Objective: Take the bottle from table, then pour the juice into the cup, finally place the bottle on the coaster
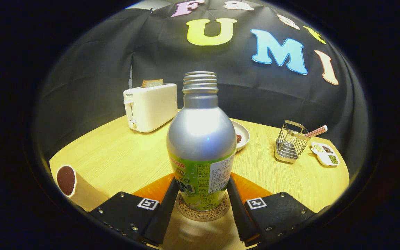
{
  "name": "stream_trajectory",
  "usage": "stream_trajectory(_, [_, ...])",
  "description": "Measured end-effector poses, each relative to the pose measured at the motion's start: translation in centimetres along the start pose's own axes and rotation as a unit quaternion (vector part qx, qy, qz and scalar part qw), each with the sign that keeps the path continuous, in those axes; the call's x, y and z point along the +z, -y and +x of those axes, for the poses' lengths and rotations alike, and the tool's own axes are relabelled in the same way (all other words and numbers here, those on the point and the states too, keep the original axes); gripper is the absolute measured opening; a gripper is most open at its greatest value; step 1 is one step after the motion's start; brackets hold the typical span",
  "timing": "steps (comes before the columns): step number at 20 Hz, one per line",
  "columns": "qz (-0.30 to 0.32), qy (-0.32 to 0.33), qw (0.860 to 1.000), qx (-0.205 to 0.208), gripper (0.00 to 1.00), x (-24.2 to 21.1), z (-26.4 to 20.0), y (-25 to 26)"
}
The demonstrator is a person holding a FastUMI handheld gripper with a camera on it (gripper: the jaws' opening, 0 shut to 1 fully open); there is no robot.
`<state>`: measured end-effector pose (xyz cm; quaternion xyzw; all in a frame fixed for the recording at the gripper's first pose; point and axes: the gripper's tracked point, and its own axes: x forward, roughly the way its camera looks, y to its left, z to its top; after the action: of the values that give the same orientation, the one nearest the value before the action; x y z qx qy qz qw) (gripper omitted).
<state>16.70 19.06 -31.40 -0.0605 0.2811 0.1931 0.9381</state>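
Gripper (202, 201) at bottom centre of frame, jaws closed to bottle width: both fingers look pressed against the lower sides of the bottle (201, 146), one each side of the label.

Bottle is dead centre between the fingers, long axis vertical, cap off, threaded neck up. Its base sits on the round coaster (203, 214), roughly concentric, coaster rim showing ahead of the base.

Judgement: last step, bottle looks placed. Coming move would be to open the jaws and back straight out along the finger axis; any sideways drift tips a tall bottle.

Cup (71, 184) at lower left, beside the left finger, well apart from the bottle; dark liquid inside.

Further back on the table (123, 156): plate (242, 134) behind the bottle, wire holder (290, 142) at right, toaster (150, 107) at upper left.
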Motion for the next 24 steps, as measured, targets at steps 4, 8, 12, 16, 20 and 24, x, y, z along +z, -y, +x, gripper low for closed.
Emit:
stream_trajectory(4, [-0.003, -0.001, 1.0, -0.001, 0.79, -0.1, 0.0, -0.1])
stream_trajectory(8, [0.001, -0.007, 1.0, -0.004, 0.8, -0.4, -0.4, 0.2])
stream_trajectory(12, [-0.005, -0.007, 1.0, 0.004, 0.97, -0.3, -1.2, 0.0])
stream_trajectory(16, [-0.008, 0.0, 1.0, -0.004, 0.97, 0.4, -2.8, 0.5])
stream_trajectory(20, [-0.004, 0.018, 1.0, -0.011, 0.97, 2.1, -5.6, 0.8])
stream_trajectory(24, [0.007, 0.047, 0.999, -0.017, 0.97, 4.6, -9.8, 1.4])
